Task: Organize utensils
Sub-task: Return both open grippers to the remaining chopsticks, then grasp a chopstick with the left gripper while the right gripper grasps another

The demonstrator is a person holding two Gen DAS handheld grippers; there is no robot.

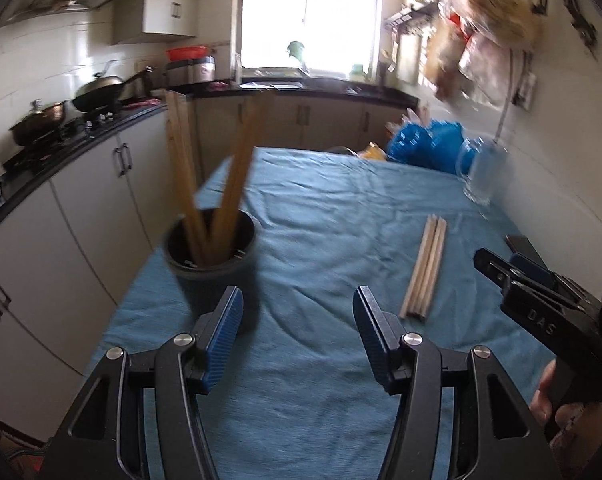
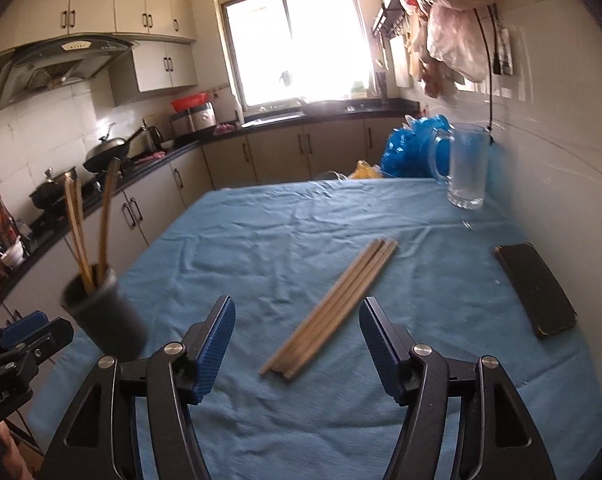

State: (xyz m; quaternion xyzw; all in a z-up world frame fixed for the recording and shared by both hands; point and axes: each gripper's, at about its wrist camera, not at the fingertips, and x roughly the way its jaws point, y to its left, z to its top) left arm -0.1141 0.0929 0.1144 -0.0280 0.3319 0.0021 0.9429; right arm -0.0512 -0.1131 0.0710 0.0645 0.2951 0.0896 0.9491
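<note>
Right now my left gripper (image 1: 297,312) stands about half open with nothing between its blue pads, and my right gripper (image 2: 297,322) stands a little wider, also empty. From the left wrist I look straight into the dark holder cup (image 1: 212,258), which stands near the table's left edge with several chopsticks (image 1: 205,172) leaning upright in it; from the right wrist that cup sits far off to the left and I cannot see inside. The loose bundle of chopsticks (image 2: 329,306) lies flat on the blue tablecloth (image 2: 301,220), directly ahead of the right gripper, between its fingers in line of sight but untouched. Only the right view shows the whole dark phone (image 2: 535,290) near the wall. A glass mug (image 2: 465,164) and blue plastic bag (image 2: 413,144) stand at the far end, well apart from the bundle.
</note>
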